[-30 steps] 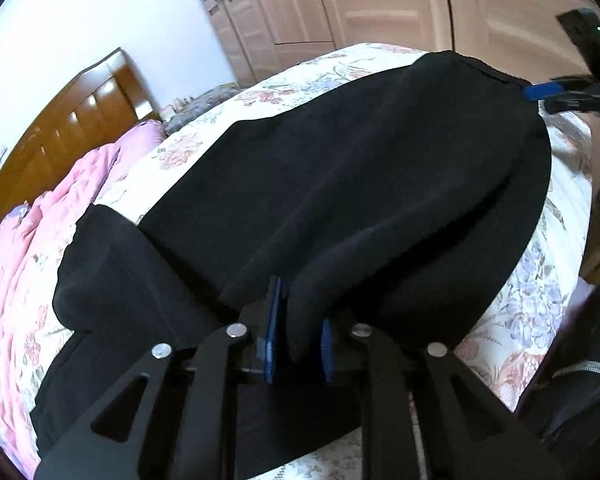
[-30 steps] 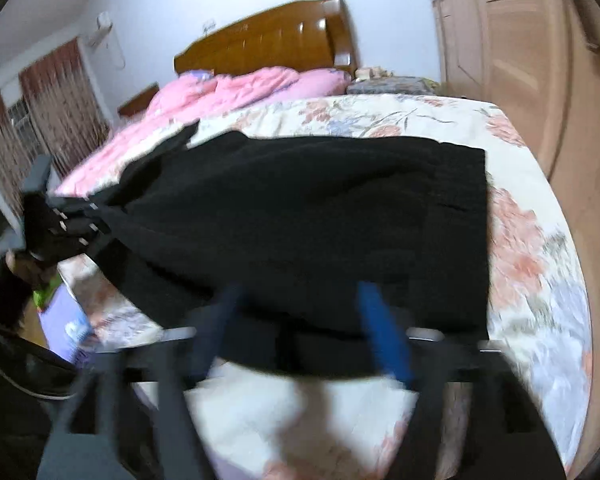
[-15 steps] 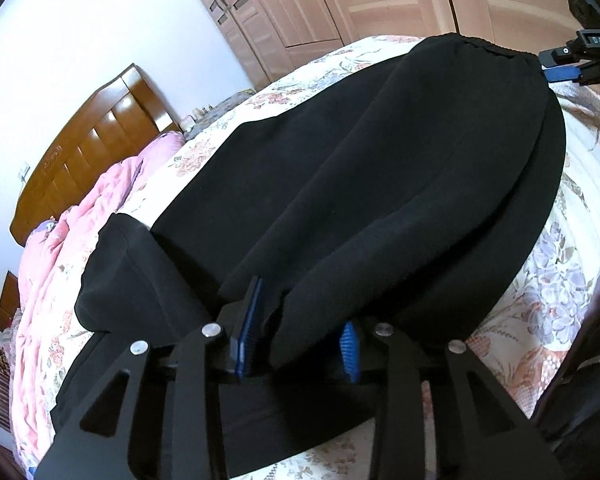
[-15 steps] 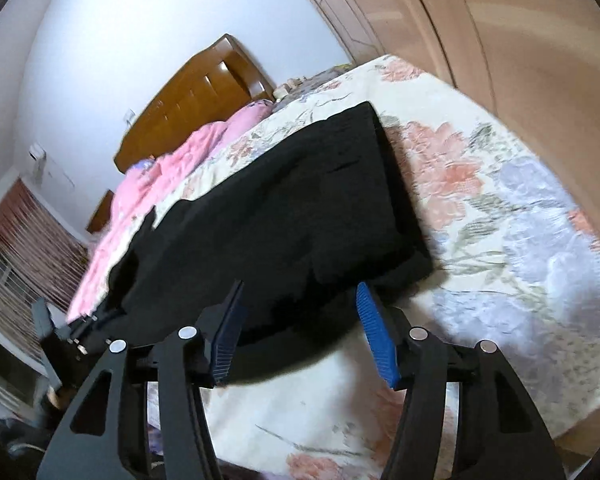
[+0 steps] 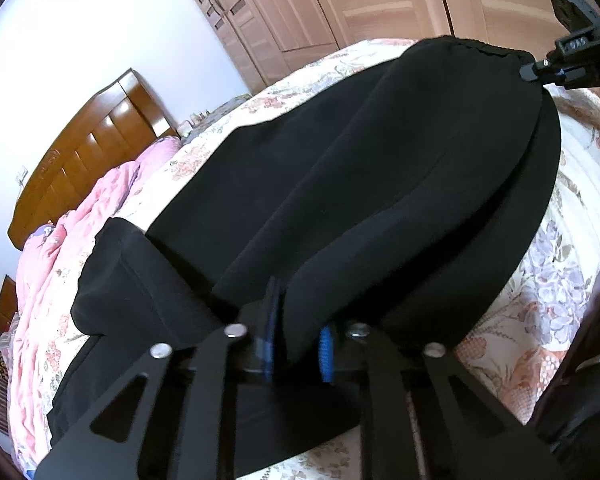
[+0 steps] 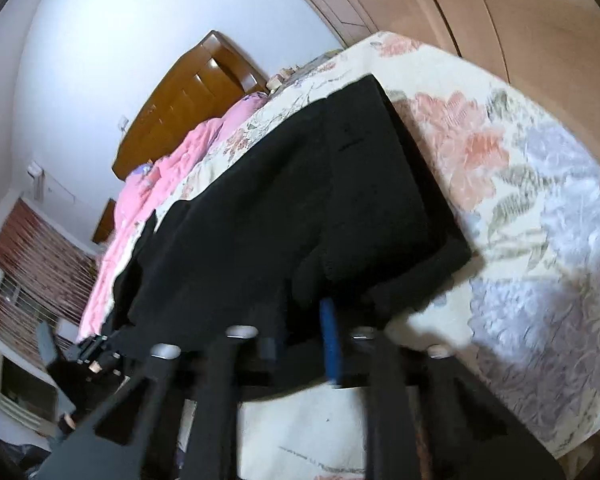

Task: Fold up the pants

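Black pants (image 5: 360, 184) lie across the floral bed, folded lengthwise, and also show in the right wrist view (image 6: 300, 208). My left gripper (image 5: 296, 340) is shut on a fold of the pants at the near edge, blue pads pinching the cloth. My right gripper (image 6: 304, 332) is shut on the pants' edge at the waistband end; it shows in the left wrist view (image 5: 540, 70) at the far right corner of the pants. The left gripper shows small in the right wrist view (image 6: 96, 354) at the far end.
A floral bedspread (image 6: 520, 200) covers the bed. A pink quilt (image 5: 60, 248) lies by the wooden headboard (image 5: 84, 160). Wooden wardrobe doors (image 5: 340, 0) stand behind the bed. A dark bag (image 5: 580, 400) sits at the lower right.
Both grippers opened half a second ago and have closed again on the pants. The right gripper has moved in onto the waistband edge.
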Tool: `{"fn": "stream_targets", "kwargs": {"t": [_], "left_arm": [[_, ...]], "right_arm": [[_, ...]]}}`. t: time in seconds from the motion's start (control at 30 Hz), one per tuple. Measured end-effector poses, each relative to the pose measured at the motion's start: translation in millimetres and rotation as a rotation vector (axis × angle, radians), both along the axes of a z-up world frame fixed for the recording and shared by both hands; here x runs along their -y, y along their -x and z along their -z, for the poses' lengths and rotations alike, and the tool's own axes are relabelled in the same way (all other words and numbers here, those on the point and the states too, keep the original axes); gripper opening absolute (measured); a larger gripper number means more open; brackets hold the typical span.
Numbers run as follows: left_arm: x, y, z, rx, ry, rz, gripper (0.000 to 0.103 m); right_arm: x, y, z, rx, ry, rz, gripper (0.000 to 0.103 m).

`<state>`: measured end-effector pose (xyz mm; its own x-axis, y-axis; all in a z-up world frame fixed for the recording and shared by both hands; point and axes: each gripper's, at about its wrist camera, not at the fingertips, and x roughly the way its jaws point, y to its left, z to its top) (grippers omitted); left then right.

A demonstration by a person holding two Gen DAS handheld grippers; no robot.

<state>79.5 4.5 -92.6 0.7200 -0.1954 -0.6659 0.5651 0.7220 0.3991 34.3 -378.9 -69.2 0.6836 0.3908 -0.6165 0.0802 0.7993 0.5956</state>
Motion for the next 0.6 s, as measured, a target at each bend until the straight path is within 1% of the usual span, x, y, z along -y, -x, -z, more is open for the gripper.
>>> {"fn": "stream_targets", "kwargs": {"t": [0.07,0.13,0.17,0.23,0.3,0.37,0.4,0.43,0.47,0.53,0.6], "left_arm": [[-3,2,-11,0.028,0.004,-0.002,0.009],[-7,9,-30,0.066,0.013,-0.003,0.008],[-8,14,-41,0.089,0.004,0.001,0.008],[-9,23,-52,0.094,-0.017,0.020,0.008],[-9,25,-44,0.046,-0.023,0.036,0.008],[-3,25,-13,-0.015,-0.083,0.053,0.008],[0,23,3,-0.036,-0.117,0.056,0.008],[2,23,13,-0.041,-0.125,0.052,0.008],[2,24,15,-0.026,-0.113,0.047,0.008],[-1,20,11,-0.048,-0.077,0.042,0.010],[-1,19,7,-0.051,-0.084,0.058,0.013]], "right_arm": [[-2,3,-12,0.035,0.008,-0.008,0.008],[-1,8,-23,0.056,0.002,-0.011,0.008],[0,11,-27,0.063,-0.006,-0.013,0.008],[1,16,-30,0.060,-0.009,-0.018,0.007],[2,17,-22,0.025,0.001,-0.019,0.007],[5,17,0,-0.041,0.016,-0.006,0.007],[4,14,7,-0.062,0.019,-0.001,0.007],[2,12,9,-0.065,0.013,0.004,0.007],[3,12,9,-0.063,0.014,0.006,0.007],[-1,13,-1,-0.045,0.061,0.001,0.007],[-5,15,-13,-0.020,0.110,-0.005,0.007]]}}
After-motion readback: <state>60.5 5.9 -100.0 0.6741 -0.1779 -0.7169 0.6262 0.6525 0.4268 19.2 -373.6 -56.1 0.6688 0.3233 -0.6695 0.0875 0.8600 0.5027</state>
